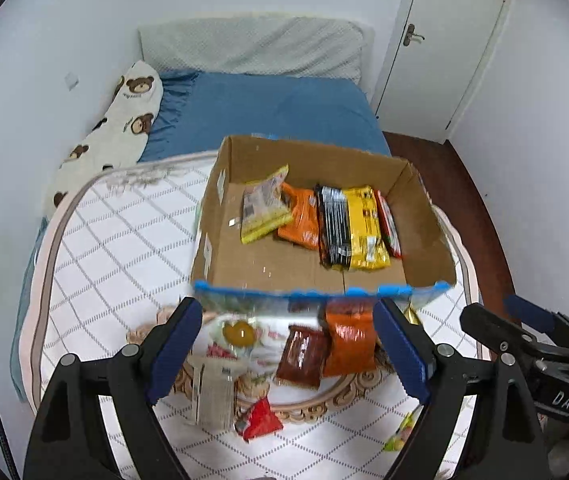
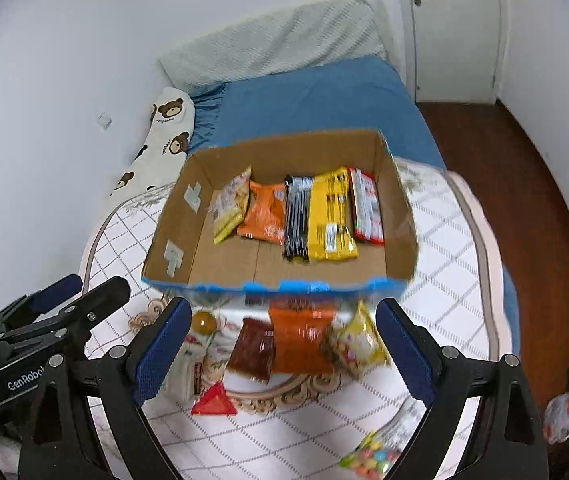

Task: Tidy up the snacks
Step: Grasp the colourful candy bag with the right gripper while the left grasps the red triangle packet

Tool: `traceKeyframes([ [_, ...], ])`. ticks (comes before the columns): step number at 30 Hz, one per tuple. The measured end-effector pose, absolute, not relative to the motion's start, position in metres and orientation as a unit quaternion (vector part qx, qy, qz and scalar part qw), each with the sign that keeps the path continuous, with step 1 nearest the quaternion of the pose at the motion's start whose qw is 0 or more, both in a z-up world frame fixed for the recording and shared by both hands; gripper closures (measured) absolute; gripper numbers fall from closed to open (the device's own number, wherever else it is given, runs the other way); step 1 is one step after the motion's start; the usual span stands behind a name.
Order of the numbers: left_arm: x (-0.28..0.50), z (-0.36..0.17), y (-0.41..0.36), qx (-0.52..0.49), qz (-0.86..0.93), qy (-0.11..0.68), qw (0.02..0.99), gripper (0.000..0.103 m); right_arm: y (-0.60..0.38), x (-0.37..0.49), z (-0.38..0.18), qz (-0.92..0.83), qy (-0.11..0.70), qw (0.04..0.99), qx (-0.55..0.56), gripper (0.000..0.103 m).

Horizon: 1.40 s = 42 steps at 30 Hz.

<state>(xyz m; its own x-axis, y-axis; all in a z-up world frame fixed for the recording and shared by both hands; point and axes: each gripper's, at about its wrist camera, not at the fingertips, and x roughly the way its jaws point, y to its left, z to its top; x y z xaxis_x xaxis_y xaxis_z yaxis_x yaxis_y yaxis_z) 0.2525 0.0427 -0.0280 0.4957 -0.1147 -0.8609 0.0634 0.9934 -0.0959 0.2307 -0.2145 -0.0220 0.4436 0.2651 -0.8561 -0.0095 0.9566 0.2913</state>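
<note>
An open cardboard box [image 1: 244, 256] [image 2: 236, 264] with a blue front edge stands on the white quilted mat. Along its far side lie a pale packet [image 1: 264, 208], an orange one [image 2: 266, 216], a black one [image 1: 334, 228], a yellow one [image 2: 328, 216] and a red one [image 2: 366, 208]. Loose snacks lie in front of it: an orange packet [image 1: 350, 336] [image 2: 300, 336], a brown packet [image 1: 302, 356], a yellow candy packet [image 2: 358, 340], a red triangular packet [image 2: 214, 400]. My left gripper [image 1: 286, 308] [image 2: 96, 282] and right gripper [image 2: 283, 307] [image 1: 492, 308] hover side by side above these, both open and holding nothing.
A bag of coloured candies [image 2: 372, 456] lies near the mat's front. Behind the box are a blue sheet [image 1: 276, 108], a bear-print pillow [image 1: 124, 128] by the left wall and a grey cushion [image 1: 252, 44]. A door [image 1: 444, 40], wooden floor and plastic bags [image 2: 564, 416] are to the right.
</note>
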Motion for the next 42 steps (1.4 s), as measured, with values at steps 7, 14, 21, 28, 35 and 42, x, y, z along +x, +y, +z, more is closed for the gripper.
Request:
traceKeyframes([
  [7,0.218,-0.09,0.049,-0.014,-0.028,0.562,0.827,0.016,-0.256,0.182,-0.099,0.039,0.599,0.781,0.174,0.007],
  [14,0.184,-0.163,0.056,0.006,-0.004,0.629,0.777,0.016,-0.278,0.132,-0.178,0.026,0.685,0.712,0.151,0.007],
  [21,0.158,-0.209,0.052,0.049,-0.002,0.666,0.744,0.016,-0.224,0.109,-0.214,0.092,0.722,0.679,-0.094,0.008],
  [28,0.14,-0.23,0.057,0.068,0.009,0.671,0.738,0.016,-0.212,0.108,-0.264,0.097,0.747,0.636,-0.167,0.032],
  [35,0.146,-0.227,0.059,0.134,-0.009,0.64,0.756,0.016,-0.242,0.121,-0.264,0.063,0.742,0.667,0.014,0.045],
  [42,0.159,-0.25,0.006,0.353,-0.099,0.589,0.72,0.016,-0.238,0.136,-0.259,0.071,0.735,0.671,0.07,0.046],
])
